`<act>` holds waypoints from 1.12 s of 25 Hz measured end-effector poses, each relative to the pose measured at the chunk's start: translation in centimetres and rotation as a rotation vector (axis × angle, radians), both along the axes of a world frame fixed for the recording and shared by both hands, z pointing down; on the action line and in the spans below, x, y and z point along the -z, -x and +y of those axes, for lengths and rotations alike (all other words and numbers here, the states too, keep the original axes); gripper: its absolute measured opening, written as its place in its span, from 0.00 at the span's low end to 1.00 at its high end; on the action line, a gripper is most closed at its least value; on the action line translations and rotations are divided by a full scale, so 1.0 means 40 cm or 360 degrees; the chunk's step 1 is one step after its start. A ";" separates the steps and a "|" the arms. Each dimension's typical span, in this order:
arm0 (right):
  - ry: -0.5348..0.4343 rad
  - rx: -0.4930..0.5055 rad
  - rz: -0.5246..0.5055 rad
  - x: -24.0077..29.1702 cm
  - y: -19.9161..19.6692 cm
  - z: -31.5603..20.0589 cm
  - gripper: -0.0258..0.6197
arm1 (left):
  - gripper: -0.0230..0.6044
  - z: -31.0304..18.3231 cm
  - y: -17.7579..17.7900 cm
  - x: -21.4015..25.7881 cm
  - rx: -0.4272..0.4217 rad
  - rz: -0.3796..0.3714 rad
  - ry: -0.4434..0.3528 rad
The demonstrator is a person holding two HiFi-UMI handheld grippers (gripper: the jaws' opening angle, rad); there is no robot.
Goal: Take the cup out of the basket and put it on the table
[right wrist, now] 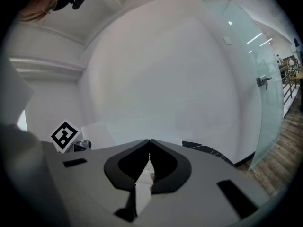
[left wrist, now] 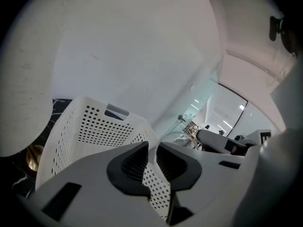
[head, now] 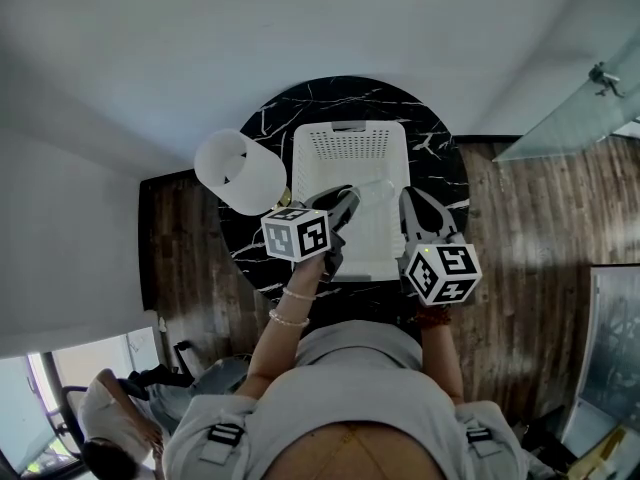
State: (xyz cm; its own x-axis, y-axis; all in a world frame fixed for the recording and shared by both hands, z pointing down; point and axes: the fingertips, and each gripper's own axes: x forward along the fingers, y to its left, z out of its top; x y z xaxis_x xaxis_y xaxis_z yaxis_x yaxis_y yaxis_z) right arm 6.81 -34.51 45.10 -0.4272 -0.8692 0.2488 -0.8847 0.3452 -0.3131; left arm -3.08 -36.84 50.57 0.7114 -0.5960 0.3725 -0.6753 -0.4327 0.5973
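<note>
A clear cup [head: 376,190] hangs over the white perforated basket [head: 350,133] on the round black marble table [head: 440,158]. My left gripper [head: 350,197] is shut on the cup's thin wall. In the left gripper view the pads [left wrist: 135,162] pinch a pale strip, and the clear rim [left wrist: 176,135] curves off to the right above the basket [left wrist: 90,126]. My right gripper [head: 408,201] hovers at the basket's right side. Its jaws [right wrist: 150,143] meet at the tips with nothing between them.
A white cylindrical lampshade [head: 240,171] stands on the table left of the basket, over a brass base [left wrist: 32,157]. Wooden floor [head: 530,258] surrounds the table. A glass partition [head: 580,108] stands at the right, and white walls stand behind.
</note>
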 end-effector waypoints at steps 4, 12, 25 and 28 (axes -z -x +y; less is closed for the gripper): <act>-0.0006 0.0001 0.0008 0.003 0.004 0.006 0.06 | 0.13 0.007 0.004 0.038 0.0005 0.0046 -0.0044; -0.0027 -0.0004 0.0019 0.016 0.009 0.020 0.06 | 0.13 0.023 0.020 0.101 0.0022 0.0119 -0.0119; -0.0061 0.0023 0.0034 0.039 0.031 0.042 0.06 | 0.13 0.050 0.046 0.172 0.0060 0.0190 -0.0211; -0.0073 0.0033 0.0037 0.044 0.039 0.045 0.06 | 0.13 0.058 0.053 0.190 0.0070 0.0191 -0.0231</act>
